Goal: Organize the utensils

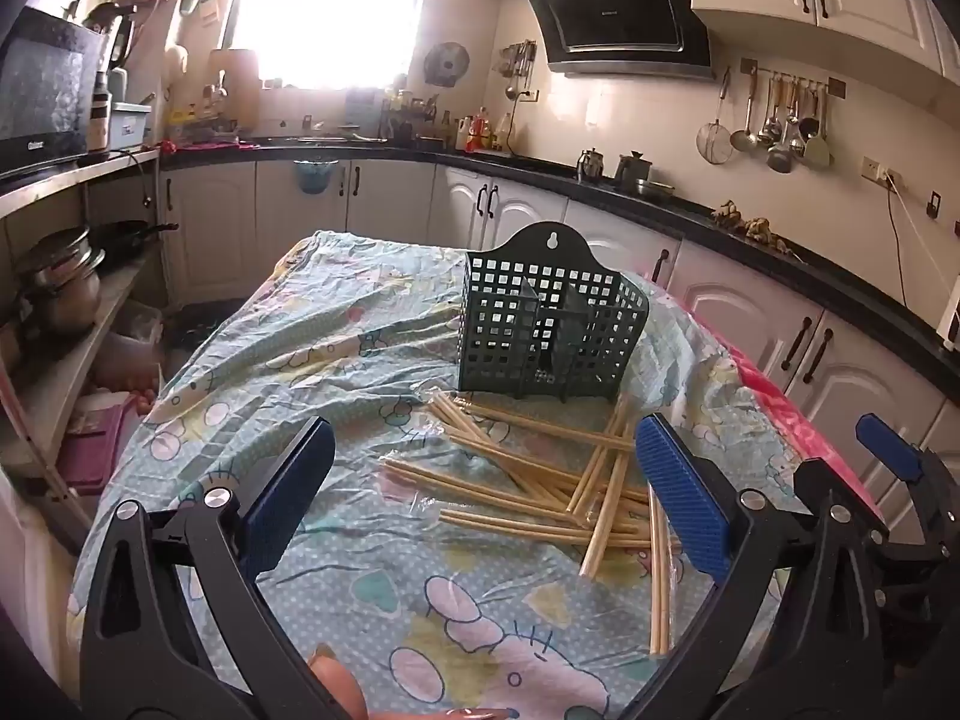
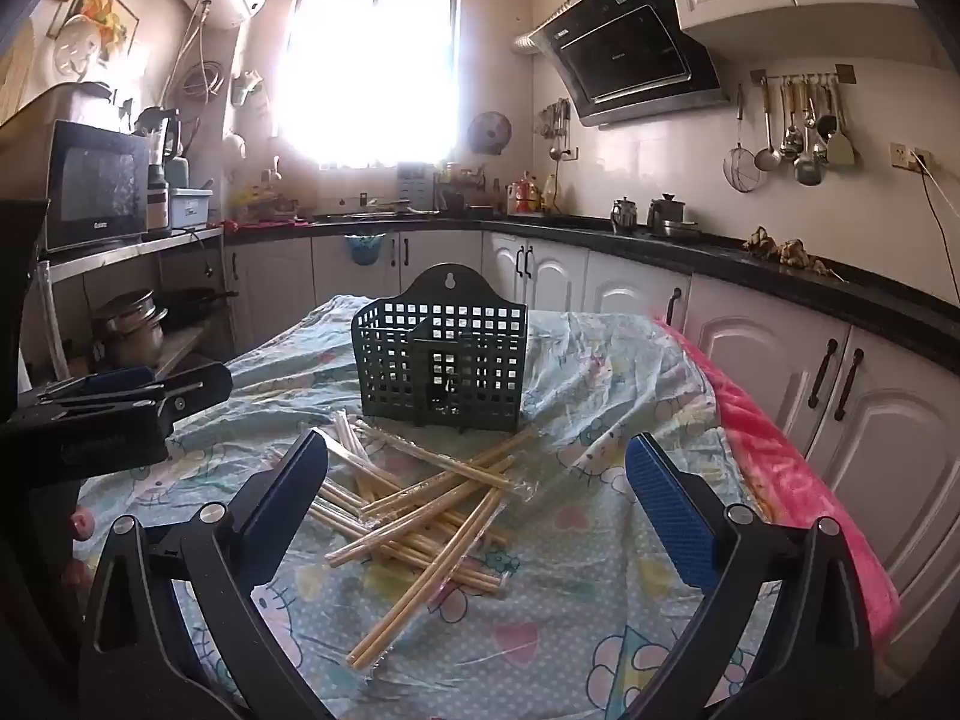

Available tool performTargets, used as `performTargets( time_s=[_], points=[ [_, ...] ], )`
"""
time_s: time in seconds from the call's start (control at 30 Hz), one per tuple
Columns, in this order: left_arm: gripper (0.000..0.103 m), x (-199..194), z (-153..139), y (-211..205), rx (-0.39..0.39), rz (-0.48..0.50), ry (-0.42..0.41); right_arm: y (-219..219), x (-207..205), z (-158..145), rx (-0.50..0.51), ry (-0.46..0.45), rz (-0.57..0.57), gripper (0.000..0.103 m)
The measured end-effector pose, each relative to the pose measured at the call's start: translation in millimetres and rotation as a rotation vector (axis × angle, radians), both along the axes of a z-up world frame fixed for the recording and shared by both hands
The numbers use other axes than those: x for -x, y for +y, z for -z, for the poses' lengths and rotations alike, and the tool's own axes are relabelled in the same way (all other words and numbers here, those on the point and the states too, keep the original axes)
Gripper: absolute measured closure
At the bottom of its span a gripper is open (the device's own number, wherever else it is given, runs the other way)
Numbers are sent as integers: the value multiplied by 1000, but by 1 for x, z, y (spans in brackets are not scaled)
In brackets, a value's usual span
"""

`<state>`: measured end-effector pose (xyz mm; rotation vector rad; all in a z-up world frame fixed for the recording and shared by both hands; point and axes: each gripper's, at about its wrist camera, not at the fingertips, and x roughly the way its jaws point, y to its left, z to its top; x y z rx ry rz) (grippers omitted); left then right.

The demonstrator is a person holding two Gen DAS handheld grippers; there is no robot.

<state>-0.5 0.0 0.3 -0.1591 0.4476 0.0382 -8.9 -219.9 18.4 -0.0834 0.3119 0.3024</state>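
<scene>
Left wrist view: left gripper (image 1: pixel 480 480), jaws spread wide, nothing between the pads; its base is cut off by the lower edge, where a fingertip (image 1: pixel 336 690) of the holder shows only in part. Right gripper (image 1: pixel 888 450) enters at 3 o'clock, only one blue pad and dark frame visible here.

Right wrist view: right gripper (image 2: pixel 477 474), jaws spread wide, empty. Left gripper (image 2: pixel 120 396) seen side-on at 9 o'clock, mostly cut off.

Chopsticks (image 2: pixel 420 498): loose crossed heap of pale sticks, several in clear wrap, count hard to make out; lying on the surface between the grippers and the basket, at 12 o'clock from the right gripper and 1 o'clock from the left.

Basket (image 2: pixel 441 360): dark green lattice caddy with hanging tab, upright just beyond the heap; inner dividers seen through the holes, contents not discernible.

Surface (image 1: pixel 300 360): covered by a wrinkled cartoon-print cloth under clear film; red edge (image 2: pixel 780 450) at 3 o'clock.

Room: kitchen, white cabinets (image 2: pixel 780 372), black counter, range hood (image 2: pixel 636 54), hanging ladles (image 2: pixel 798 132), microwave (image 2: pixel 96 186); window (image 2: pixel 372 72) blown out by glare, hiding detail around it.
</scene>
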Motion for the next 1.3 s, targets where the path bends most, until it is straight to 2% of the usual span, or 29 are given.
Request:
performTargets(
  time_s=[0.23,0.3,0.43,0.57,1.3],
  points=[
    [10,-1,-1,-1,-5,-2,-3,0,0,0,1,5,6,6],
    [10,-3,-19,-6,0,1,-4,1,2,1,-3,4,2,6],
    [10,-11,-29,-9,2,0,6,3,7,-1,-6,3,10,6],
    [10,2,-20,-6,1,5,-21,-3,0,-1,-15,8,10,6],
    [10,7,-22,-7,3,8,-28,-4,2,-5,-15,2,13,6]
  ],
)
